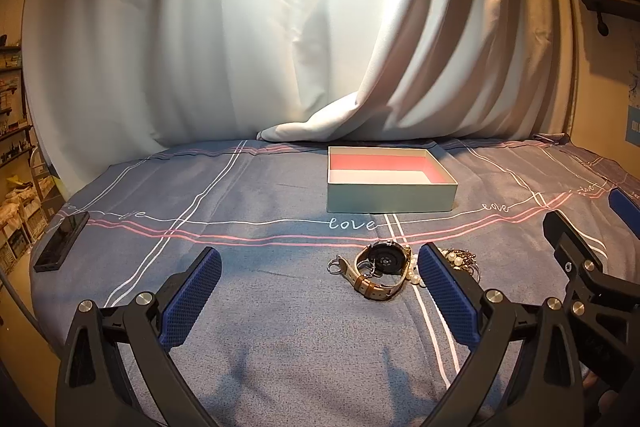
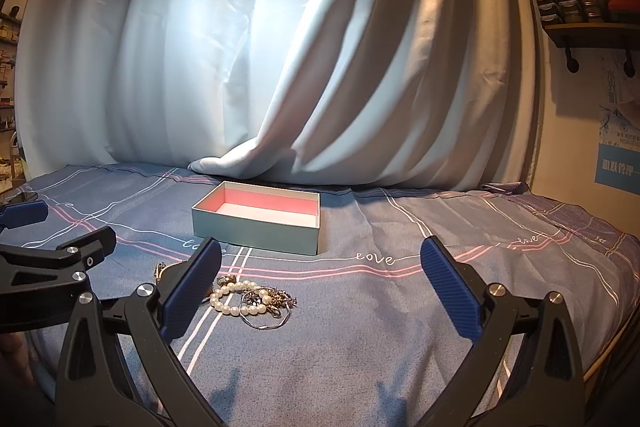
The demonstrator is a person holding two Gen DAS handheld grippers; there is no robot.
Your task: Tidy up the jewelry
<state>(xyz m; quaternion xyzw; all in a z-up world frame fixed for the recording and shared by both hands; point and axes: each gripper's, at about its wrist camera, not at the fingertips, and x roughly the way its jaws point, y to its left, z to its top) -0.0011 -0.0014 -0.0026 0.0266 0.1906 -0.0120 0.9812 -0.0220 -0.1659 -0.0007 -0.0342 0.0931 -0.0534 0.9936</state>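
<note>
Phone point(image 1: 60, 242) far left on cloth | left gripper point(image 1: 320, 301) fingers apart, empty | watch point(image 1: 380, 263) near its right finger: light, floppy strap, grab at case | pearl bracelet point(image 2: 240, 297) + chains point(image 2: 276, 301) tangled just beside: slippery, may snag, pinch strand | box point(image 2: 260, 221) behind, holds nothing | right gripper point(image 2: 320, 301) fingers apart, empty

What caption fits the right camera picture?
Open right gripper hovers over pearl bracelet and chains before an empty box.
</note>
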